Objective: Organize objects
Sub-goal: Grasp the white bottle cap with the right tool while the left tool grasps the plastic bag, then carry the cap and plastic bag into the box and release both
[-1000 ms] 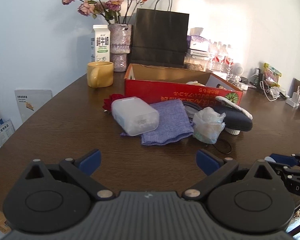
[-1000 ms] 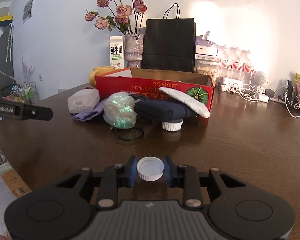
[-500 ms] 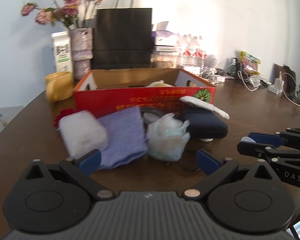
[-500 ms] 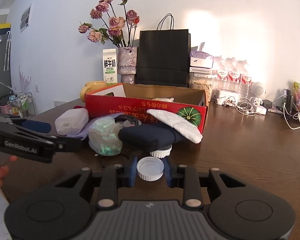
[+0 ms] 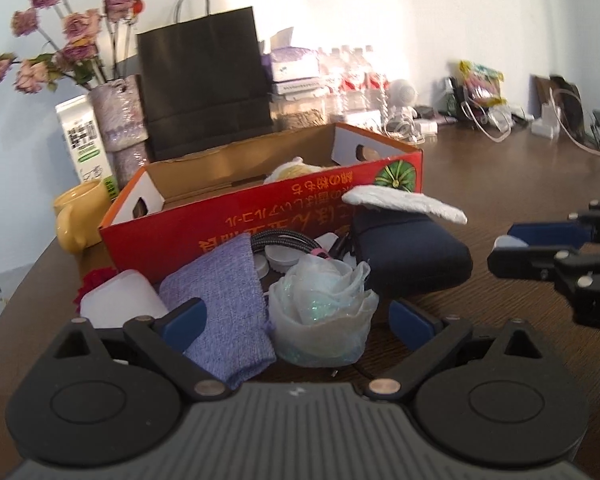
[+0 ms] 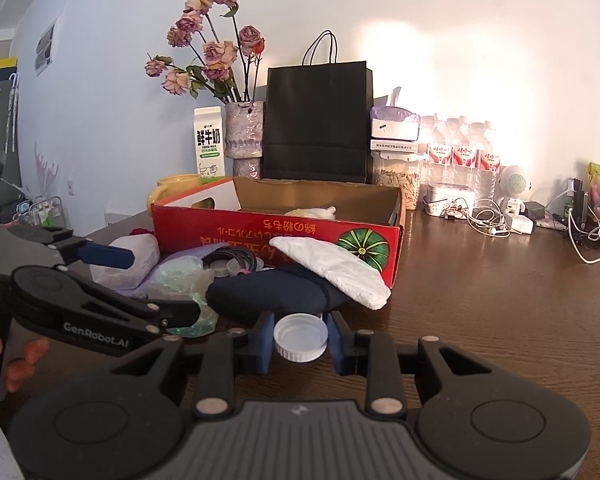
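Note:
My left gripper (image 5: 296, 318) is wide, its jaws closing, with a crumpled clear plastic bag (image 5: 324, 312) and the edge of a purple cloth (image 5: 224, 296) between the fingers; the pads touch neither. Beside them lie a white translucent container (image 5: 116, 304), a navy pouch (image 5: 412, 256) with a white packet (image 5: 404, 204) on it, a black cable (image 5: 284, 240) and loose caps. Behind stands the open red cardboard box (image 5: 260, 216). My right gripper (image 6: 300, 338) is shut on a white bottle cap (image 6: 300, 340), just in front of the navy pouch (image 6: 272, 292).
A yellow mug (image 5: 80, 212), milk carton (image 5: 86, 140), flower vase (image 5: 120, 120) and black paper bag (image 5: 204, 80) stand behind the box. Water bottles (image 6: 464, 152), chargers and cables (image 6: 484, 220) crowd the back right. Bare brown table (image 6: 500, 300) lies to the right.
My left gripper moved toward the pile and rolled; the plastic bag now sits between its fingers. My right gripper, still holding the cap, came closer to the navy pouch.

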A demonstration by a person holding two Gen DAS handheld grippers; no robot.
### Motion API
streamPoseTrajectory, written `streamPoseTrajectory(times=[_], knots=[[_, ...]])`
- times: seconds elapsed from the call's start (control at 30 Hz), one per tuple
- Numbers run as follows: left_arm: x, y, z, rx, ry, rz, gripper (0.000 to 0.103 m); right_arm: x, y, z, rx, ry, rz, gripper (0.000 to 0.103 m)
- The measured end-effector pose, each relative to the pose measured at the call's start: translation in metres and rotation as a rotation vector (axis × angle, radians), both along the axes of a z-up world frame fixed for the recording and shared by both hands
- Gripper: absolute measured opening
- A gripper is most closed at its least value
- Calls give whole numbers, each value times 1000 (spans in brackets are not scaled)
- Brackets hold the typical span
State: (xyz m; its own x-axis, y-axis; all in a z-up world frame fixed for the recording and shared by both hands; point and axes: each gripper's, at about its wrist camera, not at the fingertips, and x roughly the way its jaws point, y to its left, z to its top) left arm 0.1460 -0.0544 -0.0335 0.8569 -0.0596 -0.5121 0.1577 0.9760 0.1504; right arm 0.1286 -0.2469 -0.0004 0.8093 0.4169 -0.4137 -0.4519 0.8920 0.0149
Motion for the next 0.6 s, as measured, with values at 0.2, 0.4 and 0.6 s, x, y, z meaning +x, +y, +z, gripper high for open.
streamPoseTrajectory(times=[0.2, 0.4, 0.6], knots=[[8, 1, -6, 7, 25, -52, 73, 3, -1, -1, 4, 7, -6, 27], [4, 1, -7, 7, 13, -89, 40, 4, -1, -4, 8, 21, -4, 27], [-4, 4, -4, -15, -2, -83, 38, 2, 0, -5, 5, 24, -1, 27]])
